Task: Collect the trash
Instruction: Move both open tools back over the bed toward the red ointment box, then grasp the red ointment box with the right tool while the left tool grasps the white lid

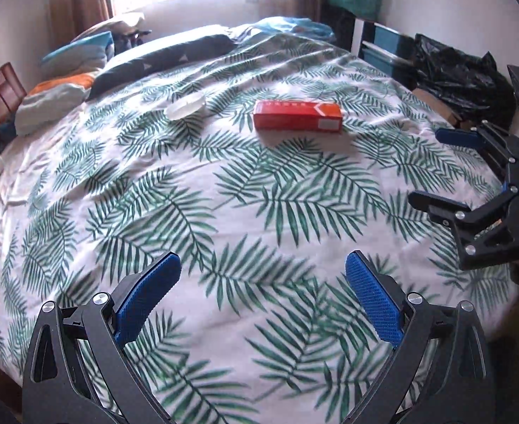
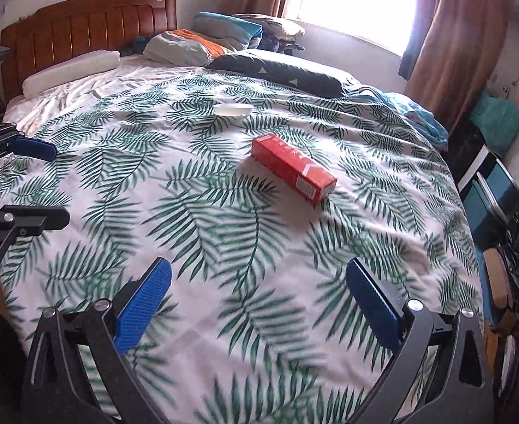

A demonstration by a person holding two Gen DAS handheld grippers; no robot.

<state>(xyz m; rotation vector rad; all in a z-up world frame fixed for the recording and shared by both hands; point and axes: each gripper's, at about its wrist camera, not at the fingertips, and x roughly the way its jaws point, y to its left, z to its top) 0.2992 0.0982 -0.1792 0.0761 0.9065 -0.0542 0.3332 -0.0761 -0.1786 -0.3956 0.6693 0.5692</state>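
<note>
A red carton [image 1: 297, 116] lies flat on the leaf-print bedspread [image 1: 224, 194], near the middle of the bed; it also shows in the right wrist view [image 2: 293, 166]. A small clear plastic container [image 1: 185, 106] lies beyond it to the left, also seen in the right wrist view [image 2: 232, 109]. My left gripper [image 1: 263, 265] is open and empty above the near part of the bed. My right gripper [image 2: 259, 268] is open and empty too; it shows at the right edge of the left wrist view [image 1: 432, 166]. The left gripper shows at the left edge of the right wrist view [image 2: 53, 183].
A black trash bag [image 1: 460, 77] sits off the bed's right side by a blue and white cabinet [image 1: 383, 46]. Pillows [image 2: 203, 44] and a dark bolster [image 2: 280, 70] lie toward the wooden headboard [image 2: 83, 24]. A window with brown curtains [image 2: 453, 28] is behind.
</note>
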